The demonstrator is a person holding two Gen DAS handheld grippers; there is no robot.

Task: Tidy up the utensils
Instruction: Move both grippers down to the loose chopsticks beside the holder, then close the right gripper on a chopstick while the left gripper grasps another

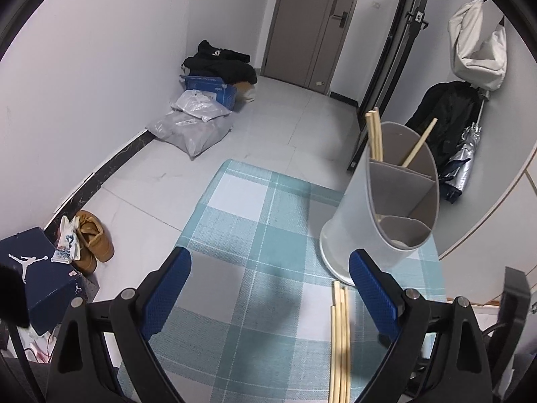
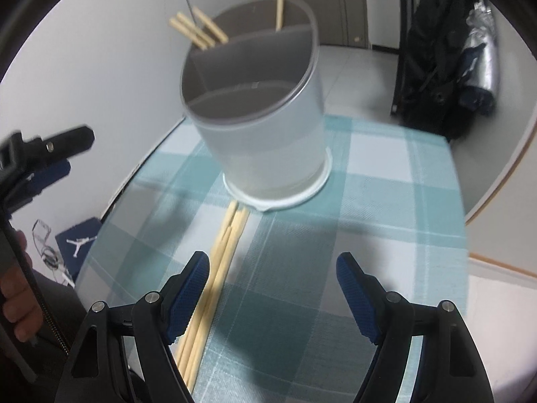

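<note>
The loose chopsticks (image 2: 214, 288) run off the bottom edge; the holder (image 2: 261, 127) is motion-blurred, its compartment floors hidden.

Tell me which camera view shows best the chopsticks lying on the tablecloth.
The right wrist view: the loose chopsticks run nearly full length, from the holder toward the right gripper. The left wrist view shows only a shorter stretch.

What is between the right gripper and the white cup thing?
In the right wrist view, only chopsticks on checked cloth lie between the right hand-held gripper and holder.
</note>
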